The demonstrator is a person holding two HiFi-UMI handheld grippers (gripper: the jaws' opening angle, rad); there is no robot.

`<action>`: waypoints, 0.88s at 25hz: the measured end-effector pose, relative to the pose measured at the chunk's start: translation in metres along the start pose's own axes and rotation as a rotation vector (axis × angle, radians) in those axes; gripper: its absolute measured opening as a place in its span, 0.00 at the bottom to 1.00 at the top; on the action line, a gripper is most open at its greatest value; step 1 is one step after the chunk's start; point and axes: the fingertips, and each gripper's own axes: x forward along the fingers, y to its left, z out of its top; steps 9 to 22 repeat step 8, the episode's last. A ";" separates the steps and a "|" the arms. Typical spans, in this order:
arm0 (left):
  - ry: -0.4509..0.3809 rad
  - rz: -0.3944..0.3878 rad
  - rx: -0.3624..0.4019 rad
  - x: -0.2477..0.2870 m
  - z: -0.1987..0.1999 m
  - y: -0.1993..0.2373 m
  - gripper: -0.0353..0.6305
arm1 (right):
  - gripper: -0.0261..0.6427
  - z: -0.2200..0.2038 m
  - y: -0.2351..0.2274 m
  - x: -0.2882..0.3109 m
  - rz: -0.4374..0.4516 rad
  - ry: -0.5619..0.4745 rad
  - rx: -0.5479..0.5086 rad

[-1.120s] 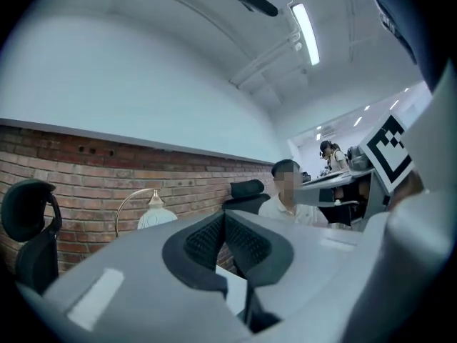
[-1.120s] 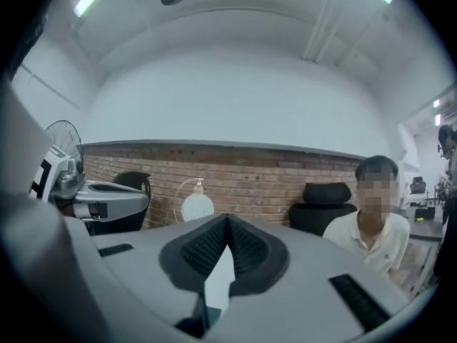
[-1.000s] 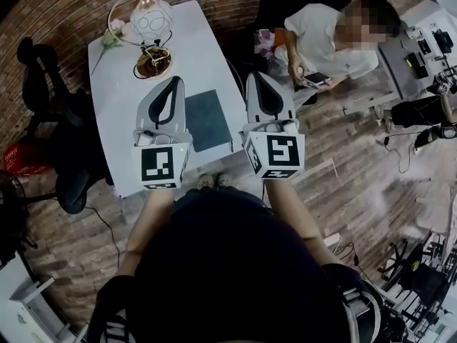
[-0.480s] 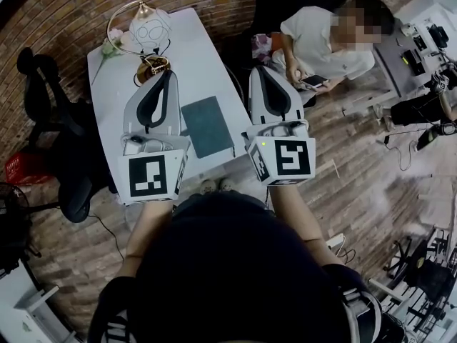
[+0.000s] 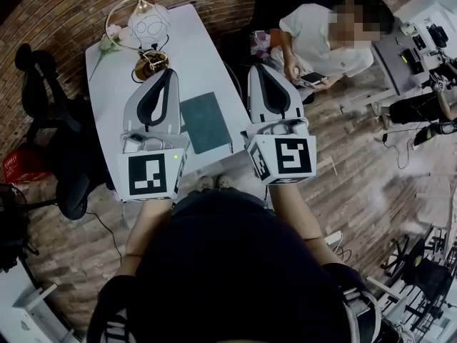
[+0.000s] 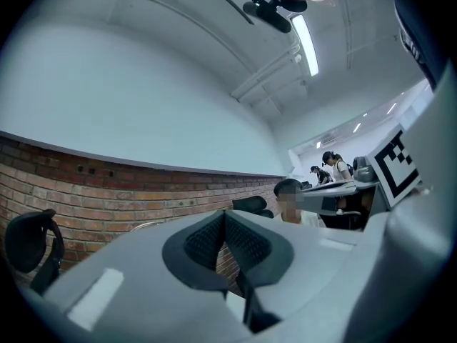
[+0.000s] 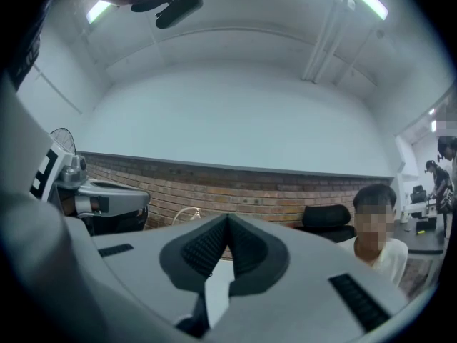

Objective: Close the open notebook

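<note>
The dark teal notebook lies closed and flat near the front edge of the white table. My left gripper hovers above the table just left of the notebook. Its jaws are shut with nothing between them, and in the left gripper view the left gripper points level at the brick wall. My right gripper hangs beyond the table's right edge, to the right of the notebook. It is shut and empty too, and the right gripper shows its pads pressed together. Neither gripper touches the notebook.
A brass arc lamp with a glass globe stands at the table's far end. A black office chair sits left of the table. A seated person holds a phone close to the right gripper. The floor is brick and wood.
Both grippers have risen toward the head camera and look larger. The notebook has stayed closed in the same spot.
</note>
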 end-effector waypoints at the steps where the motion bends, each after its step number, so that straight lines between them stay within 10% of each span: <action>1: 0.001 0.000 -0.001 0.000 0.000 -0.001 0.05 | 0.06 0.000 0.000 0.000 0.002 0.002 0.001; 22: 0.008 0.000 -0.004 -0.004 -0.003 -0.005 0.05 | 0.06 -0.001 0.001 -0.004 0.010 0.001 0.009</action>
